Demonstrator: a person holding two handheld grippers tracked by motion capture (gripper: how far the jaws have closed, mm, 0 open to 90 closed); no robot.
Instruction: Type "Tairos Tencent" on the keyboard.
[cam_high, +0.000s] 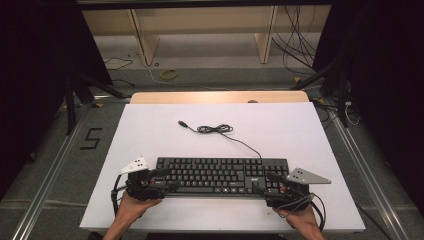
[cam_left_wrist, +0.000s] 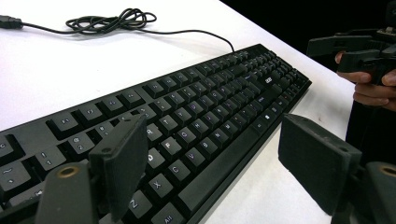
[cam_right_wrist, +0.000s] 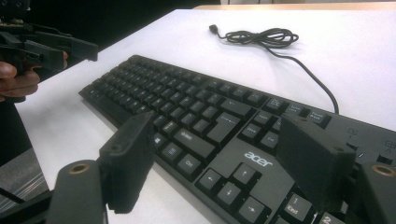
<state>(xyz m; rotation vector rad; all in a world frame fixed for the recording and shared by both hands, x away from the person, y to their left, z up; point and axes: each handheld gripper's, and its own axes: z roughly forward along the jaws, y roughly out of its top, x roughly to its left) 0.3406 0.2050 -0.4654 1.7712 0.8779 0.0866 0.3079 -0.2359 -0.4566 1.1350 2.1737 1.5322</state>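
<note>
your left claw (cam_high: 159, 179) sits at the left end of the black keyboard (cam_high: 220, 175), its jaws apart. in the left gripper view one jaw hangs over the keys near the left edge and the other stands off the front edge above the white desk (cam_high: 150, 135), and neither pad seems to press on the keyboard. if you mean to take this end, bring the jaws down so they straddle the front rim and not the keycaps, and close on the solid frame; keys give and would let the grip slip.

the keyboard lies flat near the front of the desk, long side facing you, with its cable (cam_high: 215, 129) running from the back edge to a loose coil and plug farther up the desk. mind that coil: a quick lift or slide would drag it, so move slowly and keep the keyboard level.

your right claw (cam_high: 276, 184) is at the right end, jaws also apart; in the right gripper view they stand over the arrow keys and number pad, with nothing clamped. match its height and depth to the left one before closing, so both ends are gripped alike and the board does not twist.
</note>
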